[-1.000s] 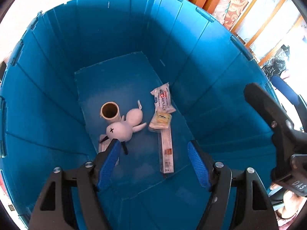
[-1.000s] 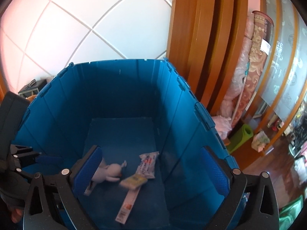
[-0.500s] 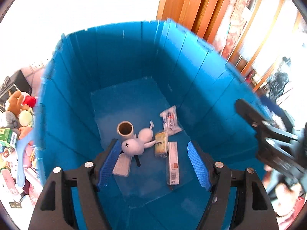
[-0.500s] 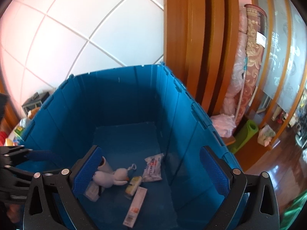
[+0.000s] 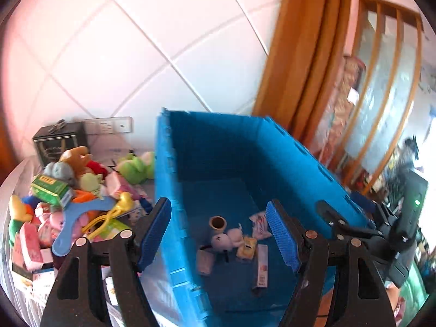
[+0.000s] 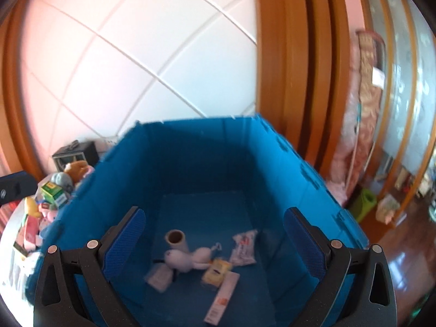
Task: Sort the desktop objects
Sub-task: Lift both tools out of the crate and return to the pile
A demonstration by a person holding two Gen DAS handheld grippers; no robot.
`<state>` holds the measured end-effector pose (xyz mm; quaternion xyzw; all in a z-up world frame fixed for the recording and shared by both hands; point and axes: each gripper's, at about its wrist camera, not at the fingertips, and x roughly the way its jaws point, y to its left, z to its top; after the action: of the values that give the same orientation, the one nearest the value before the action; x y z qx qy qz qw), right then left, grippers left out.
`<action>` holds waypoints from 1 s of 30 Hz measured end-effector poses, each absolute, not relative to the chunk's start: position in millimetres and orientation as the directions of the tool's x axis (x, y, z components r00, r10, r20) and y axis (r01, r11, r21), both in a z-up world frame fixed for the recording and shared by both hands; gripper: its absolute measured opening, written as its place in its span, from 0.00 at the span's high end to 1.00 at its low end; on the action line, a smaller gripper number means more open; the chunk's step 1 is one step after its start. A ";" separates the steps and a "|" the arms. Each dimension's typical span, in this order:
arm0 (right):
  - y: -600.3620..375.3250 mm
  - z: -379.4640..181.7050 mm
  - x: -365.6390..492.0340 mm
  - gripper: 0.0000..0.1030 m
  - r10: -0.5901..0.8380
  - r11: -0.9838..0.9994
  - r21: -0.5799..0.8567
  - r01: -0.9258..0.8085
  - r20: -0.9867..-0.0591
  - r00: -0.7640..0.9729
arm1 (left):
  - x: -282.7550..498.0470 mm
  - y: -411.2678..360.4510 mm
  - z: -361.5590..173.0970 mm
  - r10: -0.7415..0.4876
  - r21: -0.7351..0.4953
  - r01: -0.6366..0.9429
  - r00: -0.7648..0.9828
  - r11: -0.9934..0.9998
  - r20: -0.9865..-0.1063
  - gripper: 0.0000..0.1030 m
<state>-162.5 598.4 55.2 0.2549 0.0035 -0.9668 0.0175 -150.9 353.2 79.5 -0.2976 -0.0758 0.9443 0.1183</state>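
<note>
Both empty, open hand-held grippers (image 5: 218,231) (image 6: 214,241) have risen above the blue crate (image 5: 286,150) by the tiled wall (image 5: 136,41).

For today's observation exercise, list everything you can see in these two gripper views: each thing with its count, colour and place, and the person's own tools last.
Bin: one, blue, centre.
Plush doll: one, white, bin floor.
Cardboard tube: one, tan, behind the doll.
Yellow packet: one, beside the doll.
Long box: one, white and red, bin floor.
Snack pouch: one, white and red, bin floor.
Toy pile: many, mixed colours, left of the bin.
Black box: one, behind the pile.
Left gripper: blue pads, open, empty.
Right gripper: blue pads, open, empty.
</note>
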 end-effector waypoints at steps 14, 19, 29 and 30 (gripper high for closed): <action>468.0 89.8 -86.0 0.00 -0.136 -0.991 0.040 0.130 -0.330 -0.934 | -49.4 148.6 57.5 -0.003 -0.228 0.103 -0.915 -0.968 -0.402 0.30; 377.5 85.1 -70.9 0.00 -0.229 -0.973 0.074 0.217 -0.335 -0.914 | -4.3 55.7 29.0 -0.115 -0.191 0.219 -0.888 -0.957 -0.445 0.30; 246.1 -7.6 -54.4 0.00 -0.313 -0.947 0.110 0.302 -0.531 -0.788 | 45.8 -93.6 -103.2 -0.280 -0.056 0.411 -0.707 -0.910 -0.650 0.30; 241.0 -20.5 -55.2 0.00 -0.309 -0.947 0.109 0.301 -0.562 -0.768 | 47.4 -99.9 -115.8 -0.278 -0.052 0.414 -0.694 -0.909 -0.664 0.30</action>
<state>-55.2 241.0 -20.5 0.2999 -0.0064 -0.9401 0.1621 47.4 -99.9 -115.8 -0.3425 -0.0991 0.9149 -0.1892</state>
